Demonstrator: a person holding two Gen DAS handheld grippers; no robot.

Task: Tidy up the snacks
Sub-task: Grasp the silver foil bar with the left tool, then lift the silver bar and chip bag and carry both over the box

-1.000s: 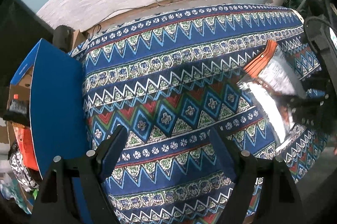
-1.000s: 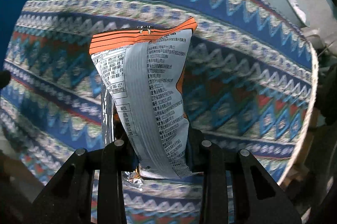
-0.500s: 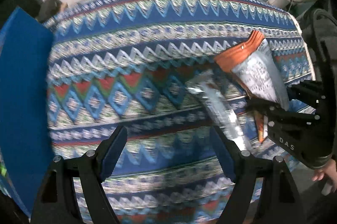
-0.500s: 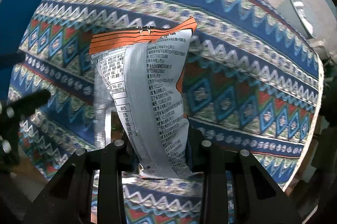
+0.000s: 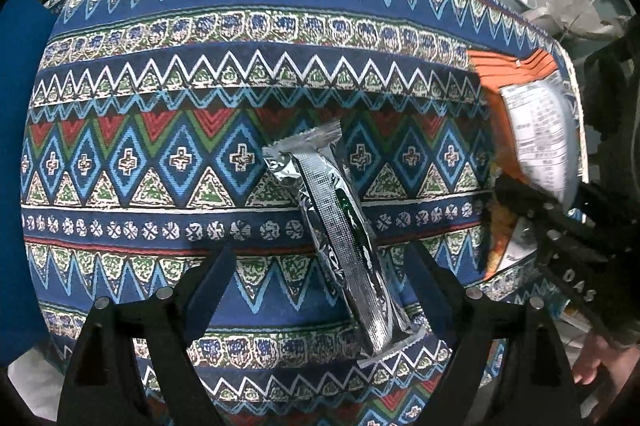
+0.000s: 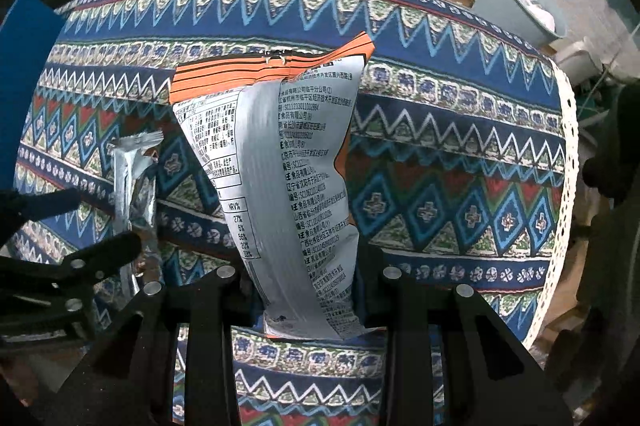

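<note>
Hand-held gripper on the right (image 6: 304,266) is clamped on the lower end of a chip bag (image 6: 280,161), its two black fingers pressing the crinkled foil from both sides. That bag has an orange striped top seal and a silver back panel printed with small text and a nutrition table, and it hangs over the tabletop (image 6: 460,153), which is covered by a blue cloth patterned in zigzags, diamonds and crosses. From the left wrist view the same chip bag (image 5: 536,129) shows at the right edge, somewhat blurred, with the right hand-held gripper (image 5: 532,201) closed on it and part of a person's hand (image 5: 596,378) below.

The left hand-held gripper (image 5: 320,262) points down at the cloth with its fingers spread wide; its jaws have just been opening. A silver bar wrapper (image 5: 340,226) lies diagonally on the tabletop (image 5: 160,105) between those fingers, closer to the right finger, and neither pad presses on it. A dark green strip shows along one edge of the wrapper. In the right wrist view the bar wrapper (image 6: 134,185) sits just left of the chip bag, with the left hand-held gripper (image 6: 102,222) straddling it.

A blue panel (image 5: 16,153) stands at the tabletop's left edge. Beyond the far right corner is a pale bin (image 6: 524,5) on the floor.
</note>
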